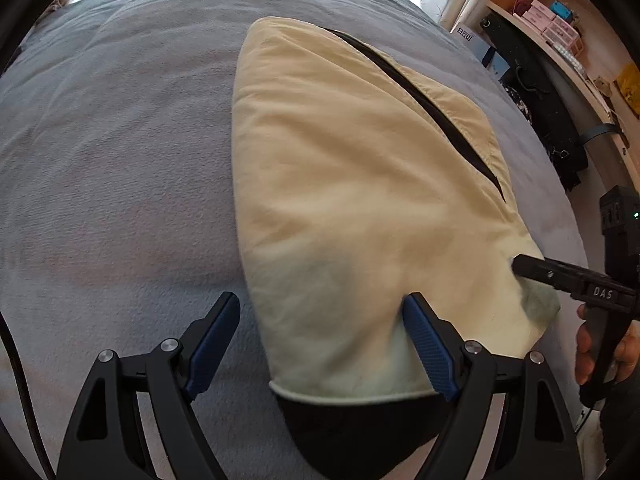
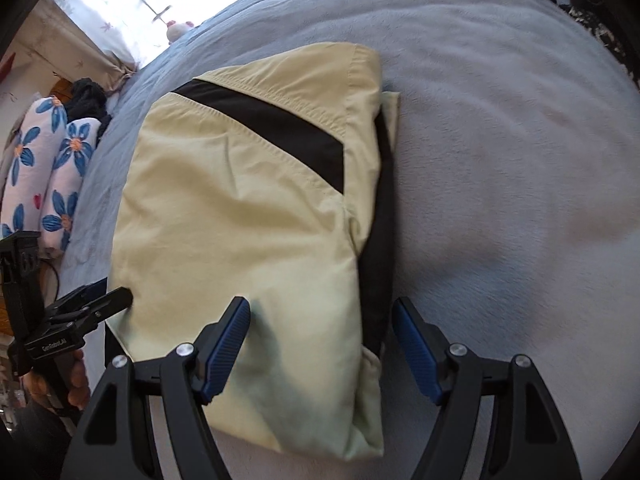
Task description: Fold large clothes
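Left tool point(image 1: 322, 338) wide, nothing held; near-left corner of garment point(image 1: 360, 184) between its blue pads, black hem just below. Right tool point(image 2: 322, 342) wide too, astride garment's near-right corner, black side strip between pads. Garment: pale yellow, folded, flat on grey bed point(image 1: 120, 160). Long axis runs away from both tools. Both about equally near the near edge; likely next: pinch corners, fold away.

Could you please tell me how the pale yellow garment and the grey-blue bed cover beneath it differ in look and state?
The pale yellow garment is smooth woven cloth with black panels; the grey-blue bed cover is fuzzy and one plain colour. The garment lies folded into a compact bundle; the bed cover lies spread out flat, reaching well past it on every side. Both are soft fabric, lying still.
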`<state>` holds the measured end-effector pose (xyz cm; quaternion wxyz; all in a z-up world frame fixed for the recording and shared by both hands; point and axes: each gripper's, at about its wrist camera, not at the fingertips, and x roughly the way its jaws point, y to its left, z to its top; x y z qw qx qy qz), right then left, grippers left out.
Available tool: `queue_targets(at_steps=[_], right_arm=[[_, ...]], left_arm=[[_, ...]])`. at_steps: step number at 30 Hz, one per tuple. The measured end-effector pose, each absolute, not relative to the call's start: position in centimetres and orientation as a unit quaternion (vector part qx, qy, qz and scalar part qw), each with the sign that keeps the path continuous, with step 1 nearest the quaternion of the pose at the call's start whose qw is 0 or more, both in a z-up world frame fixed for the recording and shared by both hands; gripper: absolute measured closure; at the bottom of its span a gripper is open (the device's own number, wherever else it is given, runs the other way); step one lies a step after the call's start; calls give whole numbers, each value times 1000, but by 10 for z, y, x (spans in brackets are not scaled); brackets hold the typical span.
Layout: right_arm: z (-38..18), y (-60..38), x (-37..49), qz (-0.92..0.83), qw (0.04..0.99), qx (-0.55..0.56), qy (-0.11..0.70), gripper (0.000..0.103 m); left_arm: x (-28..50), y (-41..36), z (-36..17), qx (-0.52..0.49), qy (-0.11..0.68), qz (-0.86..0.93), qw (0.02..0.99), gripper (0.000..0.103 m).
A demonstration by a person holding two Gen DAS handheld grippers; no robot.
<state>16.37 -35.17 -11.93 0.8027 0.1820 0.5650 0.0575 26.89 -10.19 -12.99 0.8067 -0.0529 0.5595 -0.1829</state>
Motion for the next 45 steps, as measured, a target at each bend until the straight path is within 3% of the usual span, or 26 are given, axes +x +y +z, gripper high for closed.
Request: queue_targets(at_steps=[14,22,23,25,26,27,29,32,37,45], right_arm=[[-140,-348,206,108,807,212,540,29],[-148,-349,223,135,787,259,544,31],[-146,-345,222,136,791,247,544,35],[-143,-340,222,140,794,231,544,65],[-141,-340,221,145,792,234,544,73],[-138,-339,220,151,790,241,542,87],[-128,-334,218,151,794,239,538,89],[-103,-311,213,146,813,204,525,92],[-52,-266,203,141,841,148,500,93],[15,-182,202,181,869,136,441,93]], left_arm=[[297,-126,-154,-91,552,-208,802,7],[305,-135,-160,-91,550,-216,802,5],[305,-136,-159,-88,548,-217,803,7],[303,-139,-156,-77,545,-219,805,16],[301,-141,-153,-70,542,-220,808,23],[300,-143,-149,-62,537,-220,812,28],[298,-146,-140,-52,528,-219,819,50],[293,-148,-118,-32,508,-209,835,68],[282,-132,-76,-19,476,-192,858,72],[277,-35,-5,-24,450,-179,875,72]])
